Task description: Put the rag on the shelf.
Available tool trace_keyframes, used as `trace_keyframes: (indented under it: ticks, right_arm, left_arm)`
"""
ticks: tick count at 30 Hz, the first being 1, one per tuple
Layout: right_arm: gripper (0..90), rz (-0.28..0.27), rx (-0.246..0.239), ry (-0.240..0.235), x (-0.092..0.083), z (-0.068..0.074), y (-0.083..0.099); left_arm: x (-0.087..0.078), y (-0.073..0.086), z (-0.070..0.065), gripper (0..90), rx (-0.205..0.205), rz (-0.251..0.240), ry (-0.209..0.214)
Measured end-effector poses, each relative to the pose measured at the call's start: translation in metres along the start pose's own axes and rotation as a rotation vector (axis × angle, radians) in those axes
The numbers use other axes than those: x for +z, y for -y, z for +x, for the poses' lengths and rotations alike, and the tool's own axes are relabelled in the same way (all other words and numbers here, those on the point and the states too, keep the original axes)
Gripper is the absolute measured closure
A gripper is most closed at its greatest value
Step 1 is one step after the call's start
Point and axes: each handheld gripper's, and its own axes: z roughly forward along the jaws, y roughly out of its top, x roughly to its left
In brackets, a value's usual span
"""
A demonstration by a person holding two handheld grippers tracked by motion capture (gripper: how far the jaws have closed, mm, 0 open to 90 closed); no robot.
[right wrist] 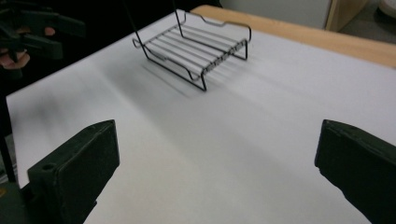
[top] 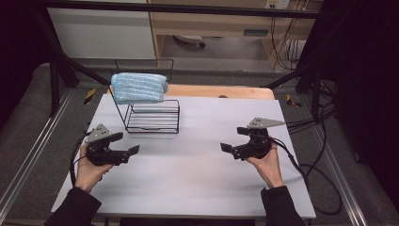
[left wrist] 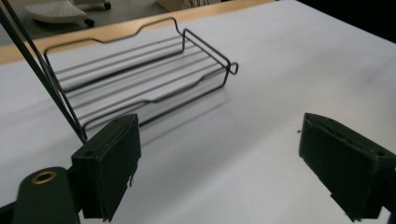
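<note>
My left gripper [top: 133,151] and right gripper [top: 227,148] both sit low over the white table [top: 197,174], jaws spread wide with nothing between them. The wire rack [top: 153,117] stands beyond the left gripper, near it and well apart from the right. A folded blue cloth [top: 139,87] rests atop the rack. Bare tabletop lies between.
</note>
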Motion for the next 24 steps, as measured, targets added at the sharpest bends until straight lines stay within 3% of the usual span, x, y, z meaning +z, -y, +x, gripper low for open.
trace_keyframes:
  ticks: [9, 17, 24]
  right_arm:
    - [0.6, 0.021, 0.034, 0.008, -0.009, -0.016, 0.05]
    - [0.6, 0.059, 0.059, 0.018, -0.02, -0.027, 0.088]
    - [0.6, 0.069, 0.062, 0.024, -0.031, -0.031, 0.108]
  left_arm:
    - [0.013, 0.035, -0.004, 13.0, 0.007, 0.053, 0.005]
    - [0.018, 0.046, -0.004, 12.9, 0.031, 0.076, 0.017]
    - [0.019, 0.053, -0.006, 12.9, 0.043, 0.084, 0.02]
